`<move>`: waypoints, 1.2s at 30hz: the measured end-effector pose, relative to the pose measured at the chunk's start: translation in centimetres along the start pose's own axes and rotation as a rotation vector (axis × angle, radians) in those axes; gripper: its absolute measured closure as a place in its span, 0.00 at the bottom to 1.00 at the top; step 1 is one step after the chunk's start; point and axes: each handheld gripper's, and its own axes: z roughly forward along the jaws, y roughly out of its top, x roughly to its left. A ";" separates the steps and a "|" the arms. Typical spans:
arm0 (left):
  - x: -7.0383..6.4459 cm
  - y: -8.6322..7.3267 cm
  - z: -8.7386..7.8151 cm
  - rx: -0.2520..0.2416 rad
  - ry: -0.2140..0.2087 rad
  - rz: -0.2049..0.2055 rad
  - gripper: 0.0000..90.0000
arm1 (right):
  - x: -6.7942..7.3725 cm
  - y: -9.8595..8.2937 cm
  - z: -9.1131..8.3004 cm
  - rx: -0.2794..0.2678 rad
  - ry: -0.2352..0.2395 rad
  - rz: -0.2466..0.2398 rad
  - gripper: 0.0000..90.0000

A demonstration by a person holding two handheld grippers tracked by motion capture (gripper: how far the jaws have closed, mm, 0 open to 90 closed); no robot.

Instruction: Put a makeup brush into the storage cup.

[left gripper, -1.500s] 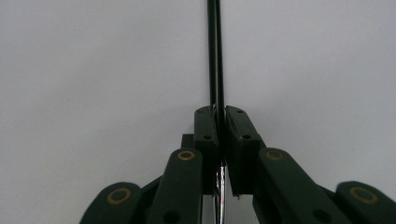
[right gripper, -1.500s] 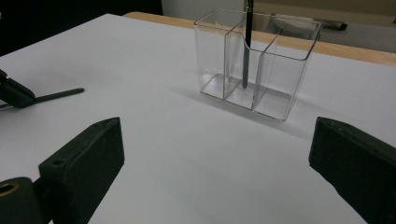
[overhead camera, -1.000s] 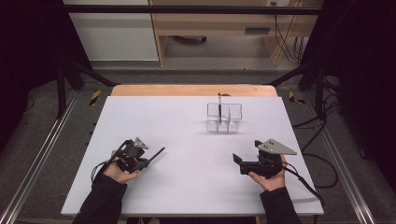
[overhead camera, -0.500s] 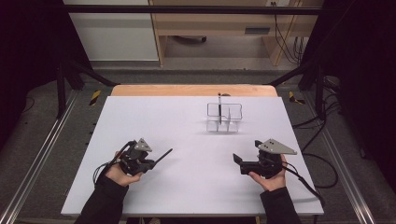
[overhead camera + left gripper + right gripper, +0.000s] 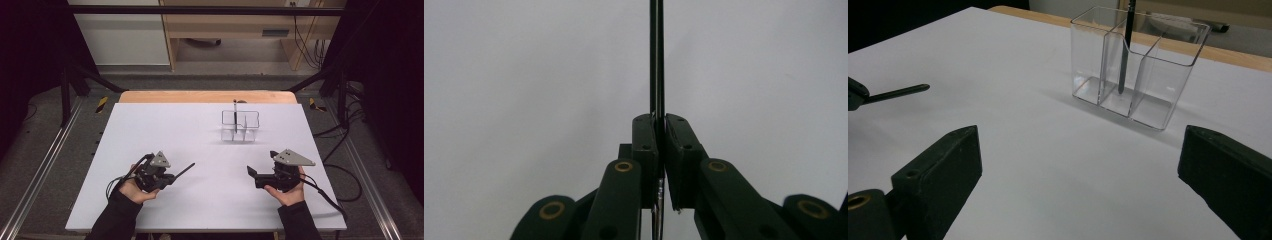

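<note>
The left gripper is clamped tight on a slim black pen, which sticks out ahead of its jaws and hangs just over the table; in the left gripper view the pen runs straight up from between the closed jaws. This looks like the carry step: the pen is grasped and has yet to go to the clear organizer, which stands well ahead of the left gripper and off to its right. The next move calls for lifting the pen, tipping it upright and lowering it into a free compartment. One compartment (it looks like a middle one) already holds an upright dark pen; the others look empty. The right gripper holds nothing, jaws spread wide, facing the organizer.
</note>
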 end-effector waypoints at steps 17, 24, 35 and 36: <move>-2.3 1.1 0.6 -0.027 -0.060 0.077 0.93 | 1.1 0.2 0.6 0.041 0.035 -0.046 0.05; -2.5 1.7 0.7 -0.031 -0.086 0.097 0.93 | 1.7 0.6 1.0 0.067 0.059 -0.072 0.06; -2.5 2.9 0.5 -0.034 -0.107 0.141 0.93 | 3.4 1.7 2.0 0.142 0.099 -0.167 0.07; -2.6 3.0 0.5 -0.037 -0.108 0.144 0.93 | 3.6 1.8 2.0 0.151 0.097 -0.181 0.07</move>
